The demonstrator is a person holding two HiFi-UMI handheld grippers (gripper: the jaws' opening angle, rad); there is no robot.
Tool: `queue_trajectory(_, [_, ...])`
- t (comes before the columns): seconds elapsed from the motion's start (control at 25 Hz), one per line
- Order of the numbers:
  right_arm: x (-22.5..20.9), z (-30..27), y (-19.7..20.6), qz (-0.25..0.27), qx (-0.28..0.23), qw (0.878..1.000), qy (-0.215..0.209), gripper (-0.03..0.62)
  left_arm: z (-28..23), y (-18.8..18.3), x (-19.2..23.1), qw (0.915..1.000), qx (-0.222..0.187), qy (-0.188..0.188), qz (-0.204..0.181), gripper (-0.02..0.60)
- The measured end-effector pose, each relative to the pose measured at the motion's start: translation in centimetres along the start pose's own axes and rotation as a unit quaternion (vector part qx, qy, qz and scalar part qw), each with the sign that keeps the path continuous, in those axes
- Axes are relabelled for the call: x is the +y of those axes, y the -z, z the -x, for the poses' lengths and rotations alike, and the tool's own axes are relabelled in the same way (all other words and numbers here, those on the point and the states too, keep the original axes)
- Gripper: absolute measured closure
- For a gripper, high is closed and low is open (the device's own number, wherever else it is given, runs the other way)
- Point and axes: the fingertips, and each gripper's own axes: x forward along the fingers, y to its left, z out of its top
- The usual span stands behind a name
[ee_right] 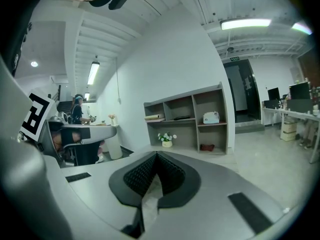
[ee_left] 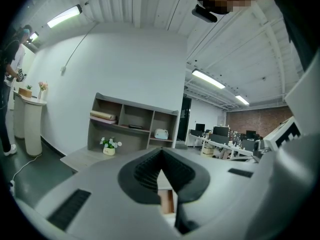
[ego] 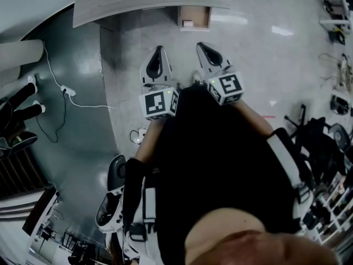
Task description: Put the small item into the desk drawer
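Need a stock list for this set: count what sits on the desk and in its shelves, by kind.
Flower pot: 1
White box: 1
Flat dark thing: 1
Pale folded stack: 1
Dark red thing, too small to name: 1
Total: 5

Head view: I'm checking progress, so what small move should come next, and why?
Probably step toward the desk and bring the right gripper nearer the open drawer. Both it and the left gripper are shut on nothing, over the floor short of the desk. A small pale thing seems to lie in the drawer; too small to tell.
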Motion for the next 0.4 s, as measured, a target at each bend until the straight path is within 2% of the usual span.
queue_trajectory(0.4, [2.2, -2.2, 0.5, 0.004, 0.007, 1.000, -0.011, 0.595, 0.5, 0.5, 3.1, 0.9999, 0.000, -0.009, 0.009, 0.589])
